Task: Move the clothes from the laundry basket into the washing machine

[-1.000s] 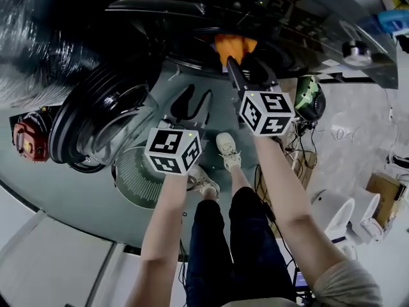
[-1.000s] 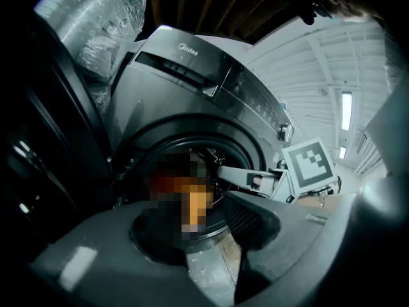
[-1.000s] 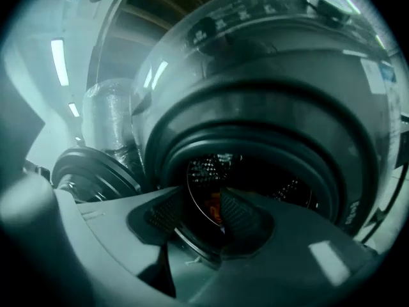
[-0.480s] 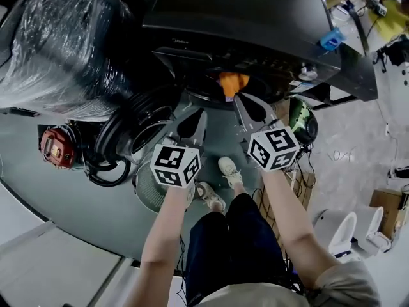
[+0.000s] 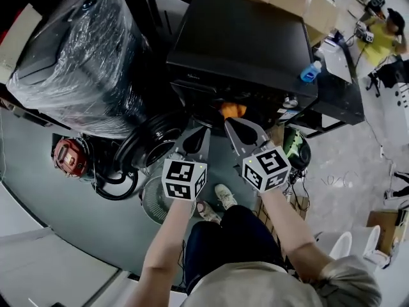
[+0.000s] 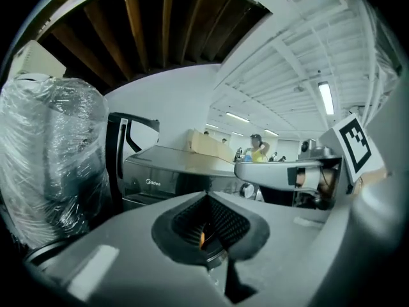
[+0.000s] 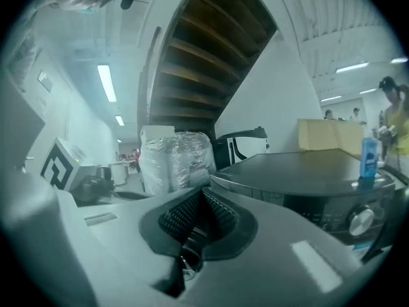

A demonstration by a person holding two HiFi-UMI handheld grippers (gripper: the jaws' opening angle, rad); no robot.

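The black washing machine [image 5: 243,43] stands ahead, its round door [image 5: 153,147] swung open to the left. An orange garment [image 5: 232,110] lies in the drum opening. The round laundry basket [image 5: 155,200] sits on the floor under my left forearm; I cannot see any contents. My left gripper [image 5: 202,133] and right gripper [image 5: 229,124] are raised side by side before the opening, both shut and empty. In the left gripper view the gripper [image 6: 206,197] has its pads together, with the machine [image 6: 172,178] beyond. In the right gripper view the gripper [image 7: 203,194] is likewise shut.
A bulky plastic-wrapped appliance [image 5: 77,62] stands left of the machine. A blue bottle [image 5: 310,71] sits on the machine's right corner. A red device [image 5: 69,157] and hoses lie on the floor at left, a green round object [image 5: 295,147] at right. A person in yellow [image 5: 383,37] stands far back.
Both grippers have risen from the drum mouth and basket. The left jaws, spread a second ago, have come together. The orange garment stays in the drum opening.
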